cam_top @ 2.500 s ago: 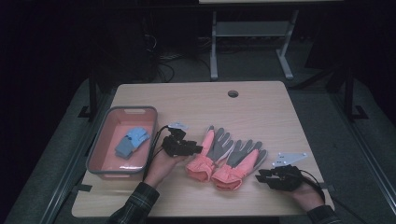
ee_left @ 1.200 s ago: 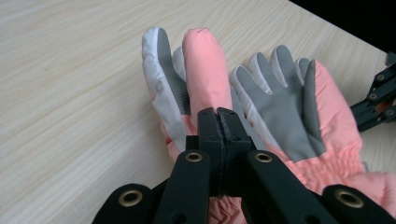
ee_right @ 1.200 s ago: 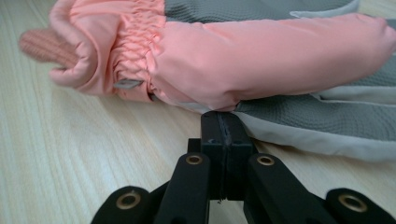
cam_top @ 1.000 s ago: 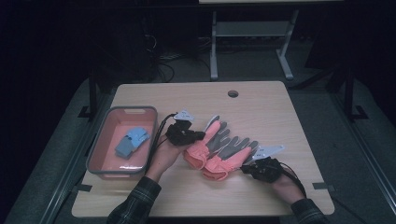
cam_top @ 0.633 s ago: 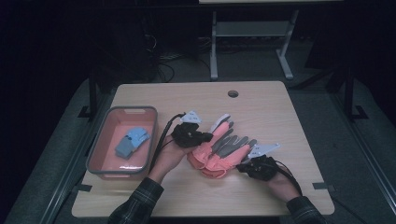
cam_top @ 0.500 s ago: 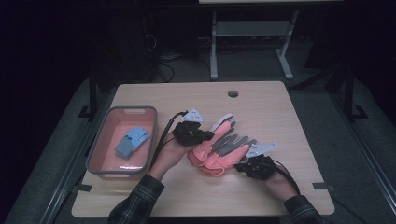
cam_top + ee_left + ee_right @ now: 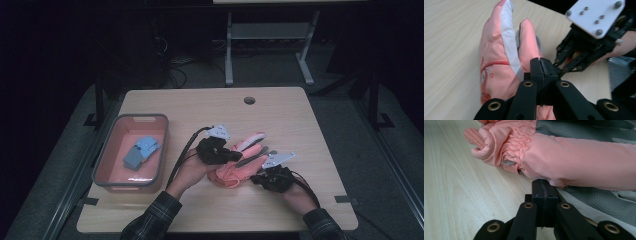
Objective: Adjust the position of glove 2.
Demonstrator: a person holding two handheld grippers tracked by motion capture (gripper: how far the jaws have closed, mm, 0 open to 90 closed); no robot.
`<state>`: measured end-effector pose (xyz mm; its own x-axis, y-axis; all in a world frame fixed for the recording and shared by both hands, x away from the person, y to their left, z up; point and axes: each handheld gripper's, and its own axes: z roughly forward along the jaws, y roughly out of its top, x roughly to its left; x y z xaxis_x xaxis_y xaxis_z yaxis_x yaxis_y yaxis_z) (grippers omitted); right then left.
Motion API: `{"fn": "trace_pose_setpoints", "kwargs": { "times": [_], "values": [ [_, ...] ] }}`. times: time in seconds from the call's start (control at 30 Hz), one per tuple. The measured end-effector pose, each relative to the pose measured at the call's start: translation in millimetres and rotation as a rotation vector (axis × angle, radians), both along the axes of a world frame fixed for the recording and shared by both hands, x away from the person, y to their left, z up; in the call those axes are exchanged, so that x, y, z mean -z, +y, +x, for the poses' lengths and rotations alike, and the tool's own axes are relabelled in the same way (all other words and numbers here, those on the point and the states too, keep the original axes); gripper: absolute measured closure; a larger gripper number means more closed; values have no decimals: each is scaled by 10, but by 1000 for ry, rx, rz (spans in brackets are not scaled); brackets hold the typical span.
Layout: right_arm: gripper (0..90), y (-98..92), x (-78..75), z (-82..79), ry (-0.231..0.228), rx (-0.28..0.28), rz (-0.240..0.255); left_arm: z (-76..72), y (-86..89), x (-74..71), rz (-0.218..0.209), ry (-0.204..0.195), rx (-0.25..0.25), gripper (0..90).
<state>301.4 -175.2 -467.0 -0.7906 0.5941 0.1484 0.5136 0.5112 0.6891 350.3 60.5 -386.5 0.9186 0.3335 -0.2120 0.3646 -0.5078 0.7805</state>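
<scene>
a pink bin (image 7: 104,165) sits at the left of the wooden table (image 7: 210,107), with a blue folded item (image 7: 141,151) inside it. just right of the bin, the left hand (image 7: 192,170) holds the left gripper (image 7: 227,155) against the near edge of the pink gloves (image 7: 239,167), which lie bunched together at the middle of the table. in the left gripper view its jaws are pressed together, and whether any fabric sits between them cannot be told; a pink glove with a white stripe (image 7: 504,50) lies beyond the tips. further right, the right gripper (image 7: 265,176) touches the gloves from the other side. in the right gripper view its jaws are pressed together right at the glove's gathered pink cuff (image 7: 514,142), with grey textured palm fabric (image 7: 599,202) beside them; a grip cannot be confirmed.
</scene>
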Motion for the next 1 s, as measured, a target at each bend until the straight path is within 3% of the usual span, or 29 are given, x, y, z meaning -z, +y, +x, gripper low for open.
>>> {"fn": "trace_pose_setpoints", "kwargs": {
  "times": [0.13, 0.2, 0.27, 0.43, 0.67, 0.8, 1.0],
  "values": [
    [899, -31, -12, -20, -1, -2, 1, -18, -29, 3, -82, 62, 39, 895],
    [897, -57, -36, -38, 4, 7, 11, -39, -69, 0, -78, 57, 45, 895],
    [897, -90, -55, -51, 1, 12, 17, -38, -95, 11, -84, 81, 68, 896],
    [875, -184, -76, -95, -2, 9, 15, -88, -167, 8, -81, 96, 100, 896],
    [860, -323, -135, -123, -15, 29, 13, -72, -210, 30, -91, 121, 114, 896],
    [893, -454, -354, -104, -68, 63, 66, -89, -232, 58, -91, 125, 122, 896],
    [900, -492, -719, 150, -138, 102, 140, -96, -255, 65, -85, 124, 126, 896]
  ]
}}
